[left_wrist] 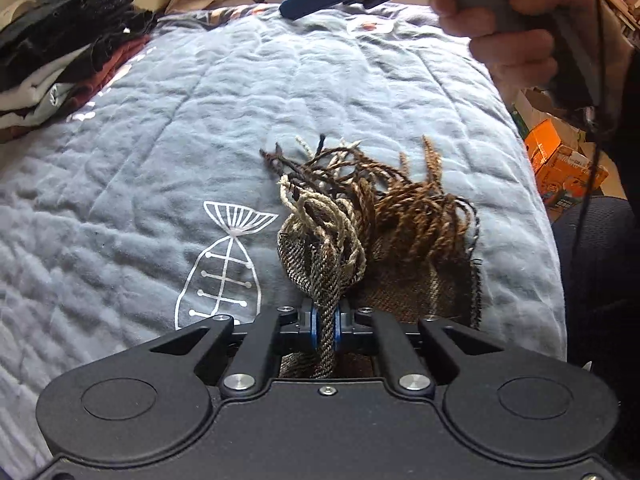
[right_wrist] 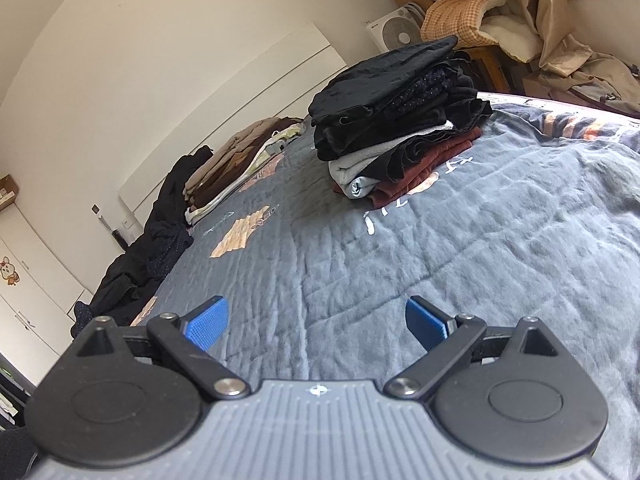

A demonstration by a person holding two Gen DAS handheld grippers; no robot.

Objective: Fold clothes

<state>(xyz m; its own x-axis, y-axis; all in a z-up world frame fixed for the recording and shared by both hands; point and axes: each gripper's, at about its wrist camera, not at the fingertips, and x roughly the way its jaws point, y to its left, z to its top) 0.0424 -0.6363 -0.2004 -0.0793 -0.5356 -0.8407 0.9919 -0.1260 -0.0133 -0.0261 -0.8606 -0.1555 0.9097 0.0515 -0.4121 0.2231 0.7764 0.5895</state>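
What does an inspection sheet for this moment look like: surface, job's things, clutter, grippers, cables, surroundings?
Surface: grey quilted bedspread with a white fish-skeleton print.
Job's things: brown woven fringed scarf bunched on the bedspread; stack of folded dark, white and maroon clothes.
Clutter: black unfolded garments and a beige folded pile along the far edge.
Grippers: left gripper fingers shut on the scarf; right gripper open, holding nothing, raised above the bedspread.
Cables: black cable hanging by the hand.
Surroundings: white fan, orange box, white wall.
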